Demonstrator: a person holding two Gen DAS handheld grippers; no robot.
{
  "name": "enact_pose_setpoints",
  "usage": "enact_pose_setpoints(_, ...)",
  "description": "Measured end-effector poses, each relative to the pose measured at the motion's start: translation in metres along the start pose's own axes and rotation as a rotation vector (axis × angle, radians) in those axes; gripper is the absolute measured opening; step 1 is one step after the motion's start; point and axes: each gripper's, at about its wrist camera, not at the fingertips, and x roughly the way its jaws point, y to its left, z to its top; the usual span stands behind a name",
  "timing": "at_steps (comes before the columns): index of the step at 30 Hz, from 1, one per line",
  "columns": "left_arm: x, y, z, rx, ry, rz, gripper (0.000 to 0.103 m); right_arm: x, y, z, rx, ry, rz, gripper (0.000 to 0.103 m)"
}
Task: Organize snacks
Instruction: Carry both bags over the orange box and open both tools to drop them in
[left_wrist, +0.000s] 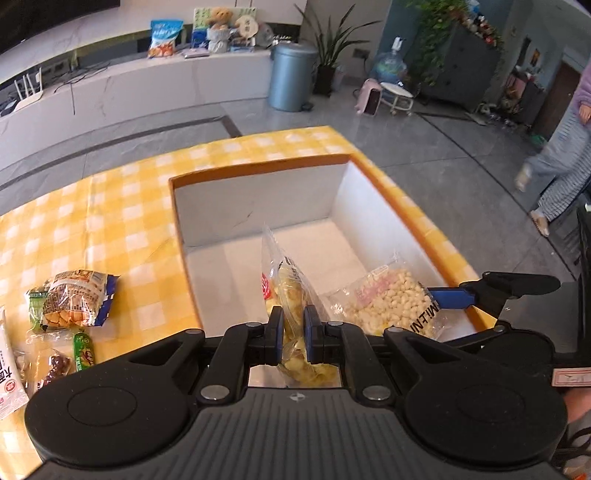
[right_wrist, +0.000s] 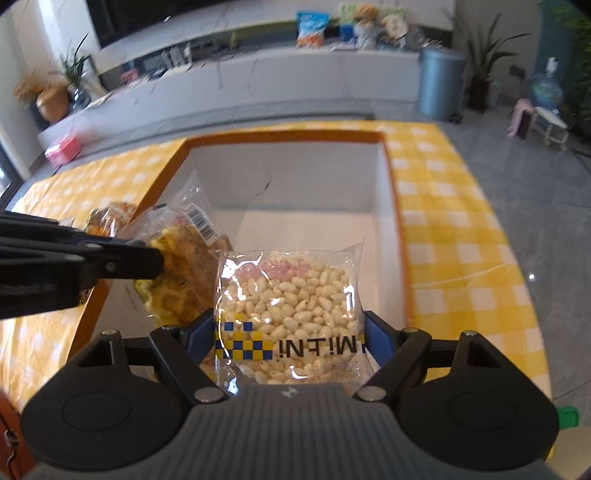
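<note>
My left gripper (left_wrist: 293, 334) is shut on a clear bag of yellow chips (left_wrist: 290, 295), held upright over the near edge of the orange-rimmed white box (left_wrist: 258, 205). My right gripper (right_wrist: 290, 334) is shut on a clear bag of puffed rice (right_wrist: 291, 299), held flat over the box (right_wrist: 295, 173). In the left wrist view the puffed rice bag (left_wrist: 388, 299) and the right gripper's blue finger (left_wrist: 450, 297) show at the right. In the right wrist view the chips bag (right_wrist: 181, 258) and the left gripper's black finger (right_wrist: 122, 262) show at the left.
The box stands on a table with a yellow checked cloth (left_wrist: 92, 218). Left of the box lie a blue-edged cracker bag (left_wrist: 75, 301), a green packet (left_wrist: 84, 350), a dark candy bag (left_wrist: 55, 365) and a white packet (left_wrist: 9, 373). A person (left_wrist: 561, 155) walks at the far right.
</note>
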Motion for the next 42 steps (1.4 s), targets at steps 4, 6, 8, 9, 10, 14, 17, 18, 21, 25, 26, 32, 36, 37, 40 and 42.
enact_pose_setpoints(4, 0.004, 0.0, 0.005, 0.006, 0.032, 0.049, 0.012, 0.017, 0.01, 0.01, -0.057, 0.051, 0.03, 0.08)
enact_pose_setpoints(6, 0.004, 0.0, 0.006, 0.018, 0.039, 0.073, 0.013, 0.025, 0.013, 0.015, -0.079, 0.067, 0.033, 0.08)
enact_pose_setpoints(8, 0.005, -0.002, 0.006, 0.038, 0.044, 0.095, 0.013, 0.029, 0.018, 0.017, -0.107, 0.081, 0.031, 0.08)
enact_pose_setpoints(9, 0.006, -0.002, 0.005, 0.047, 0.044, 0.104, 0.014, 0.032, 0.019, 0.017, -0.109, 0.09, 0.033, 0.08)
enact_pose_setpoints(10, 0.007, -0.003, 0.005, 0.054, 0.043, 0.111, 0.014, 0.034, 0.02, 0.018, -0.112, 0.097, 0.032, 0.08)
enact_pose_setpoints(14, 0.009, -0.008, 0.004, 0.093, 0.053, 0.156, 0.017, 0.038, 0.026, 0.019, -0.152, 0.113, 0.009, 0.081)
enact_pose_setpoints(17, 0.009, -0.01, 0.003, 0.121, 0.071, 0.182, 0.023, 0.046, 0.031, 0.021, -0.191, 0.13, -0.008, 0.081)
enact_pose_setpoints(18, 0.007, -0.01, 0.002, 0.118, 0.07, 0.177, 0.023, 0.048, 0.032, 0.021, -0.202, 0.138, -0.014, 0.08)
enact_pose_setpoints(21, -0.003, -0.005, 0.002, 0.096, 0.058, 0.157, 0.031, 0.051, 0.035, 0.018, -0.233, 0.157, -0.033, 0.081)
enact_pose_setpoints(25, -0.019, -0.005, 0.002, 0.09, 0.034, 0.147, 0.039, 0.047, 0.039, 0.015, -0.265, 0.154, -0.046, 0.083)
enact_pose_setpoints(26, -0.025, -0.005, 0.002, 0.088, 0.025, 0.147, 0.043, 0.045, 0.04, 0.015, -0.262, 0.154, -0.048, 0.083)
enact_pose_setpoints(32, -0.069, -0.002, -0.002, 0.057, -0.078, 0.121, 0.058, 0.023, 0.043, 0.018, -0.24, 0.134, -0.061, 0.089)
enact_pose_setpoints(36, -0.1, 0.0, -0.01, 0.03, -0.136, 0.106, 0.058, -0.003, 0.052, 0.019, -0.249, 0.085, -0.087, 0.09)
enact_pose_setpoints(37, -0.108, 0.001, -0.012, 0.023, -0.153, 0.104, 0.058, -0.01, 0.055, 0.019, -0.249, 0.071, -0.092, 0.09)
enact_pose_setpoints(40, -0.132, 0.004, -0.02, 0.005, -0.212, 0.108, 0.06, -0.034, 0.067, 0.017, -0.238, 0.014, -0.101, 0.09)
enact_pose_setpoints(42, -0.149, 0.007, -0.027, -0.007, -0.257, 0.121, 0.063, -0.049, 0.077, 0.013, -0.23, -0.034, -0.102, 0.09)
